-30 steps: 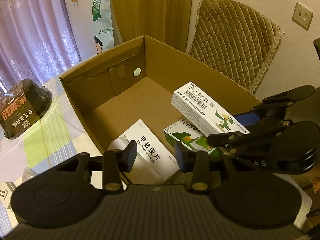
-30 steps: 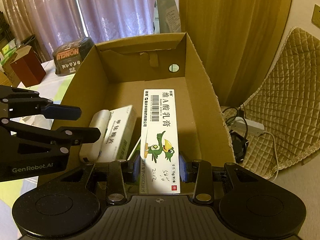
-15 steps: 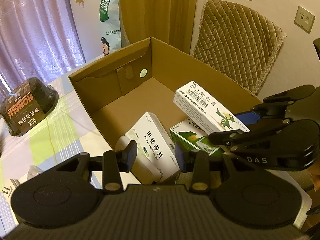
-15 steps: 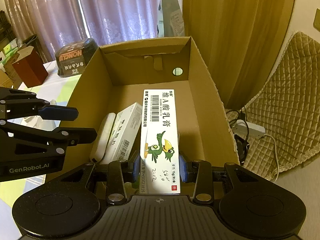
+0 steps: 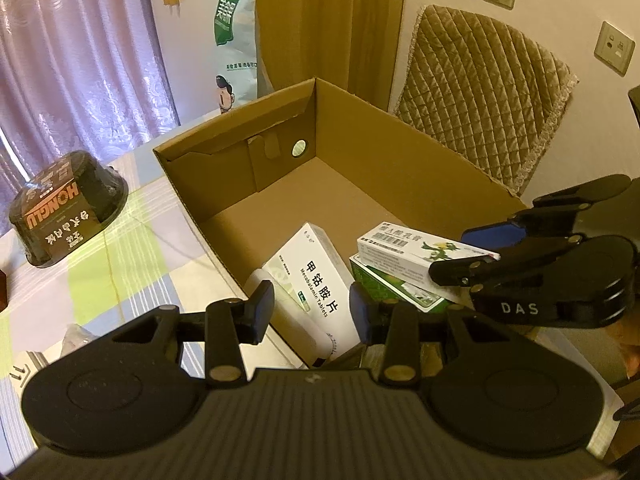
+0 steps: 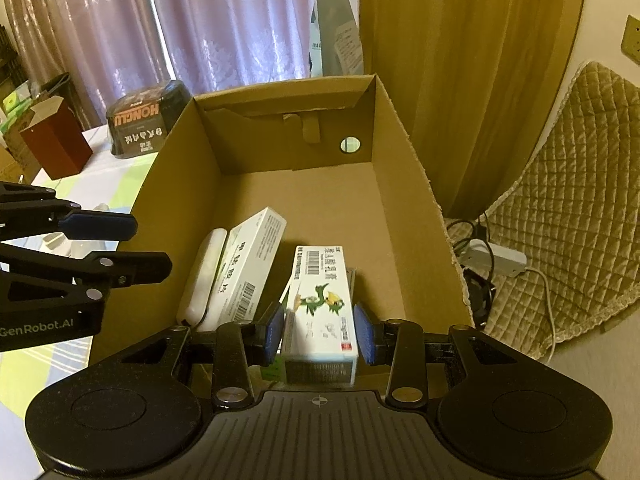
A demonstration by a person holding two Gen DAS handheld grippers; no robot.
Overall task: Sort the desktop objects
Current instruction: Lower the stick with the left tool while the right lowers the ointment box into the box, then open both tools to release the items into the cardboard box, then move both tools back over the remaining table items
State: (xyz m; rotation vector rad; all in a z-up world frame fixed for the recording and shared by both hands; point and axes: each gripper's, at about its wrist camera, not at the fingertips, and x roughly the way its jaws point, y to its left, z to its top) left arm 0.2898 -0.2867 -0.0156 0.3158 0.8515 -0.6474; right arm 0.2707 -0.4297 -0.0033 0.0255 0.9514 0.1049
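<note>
Ointment carton (image 6: 320, 300), light and stiff, lies on a green carton inside our cardboard box (image 6: 404, 184); our right hand-held gripper (image 6: 319, 330) is spread around its long sides, our left hand-held gripper (image 5: 312, 306) spread, empty.

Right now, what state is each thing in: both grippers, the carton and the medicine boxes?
Left gripper: open, empty.
Right gripper: open, bird-print ointment box released between its fingers.
Cardboard carton: open-topped.
Bird-print ointment box: lying on green box.
Mecobalamin tablets box: inside carton, closed.

Black tongs (image 6: 319, 330), blue pads (image 6: 363, 332), brass screws
</note>
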